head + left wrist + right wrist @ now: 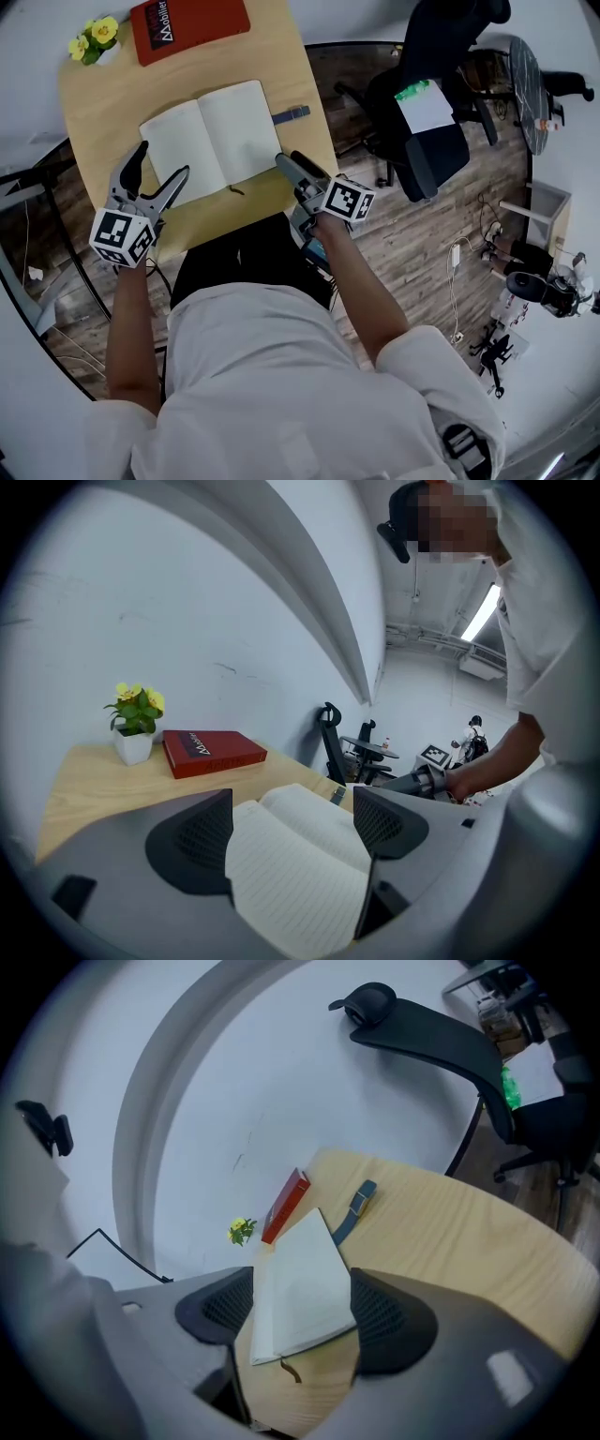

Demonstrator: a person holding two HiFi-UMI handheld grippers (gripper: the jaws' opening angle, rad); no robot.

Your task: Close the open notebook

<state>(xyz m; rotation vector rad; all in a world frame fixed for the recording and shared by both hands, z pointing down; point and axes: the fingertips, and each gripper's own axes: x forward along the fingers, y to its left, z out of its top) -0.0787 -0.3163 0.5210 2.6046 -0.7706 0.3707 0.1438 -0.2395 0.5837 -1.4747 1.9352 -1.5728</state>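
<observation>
The open notebook (211, 141) lies flat on the round wooden table (89, 103), its blank white pages up and a thin ribbon (234, 190) hanging off the near edge. My left gripper (161, 164) is open at the notebook's near left corner; in the left gripper view the lined left page (300, 864) shows between the wide jaws of that gripper (291, 832), and the pads do not press on it. My right gripper (292, 161) is open at the notebook's right edge, rolled onto its side. In the right gripper view, the notebook (300, 1288) lies ahead between that gripper's (300, 1321) jaws.
A red book (190, 26) and a small potted yellow flower (94, 39) stand at the table's far side. A grey-blue strap (291, 114) lies just right of the notebook. A black office chair (422, 122) holding papers stands to the right of the table.
</observation>
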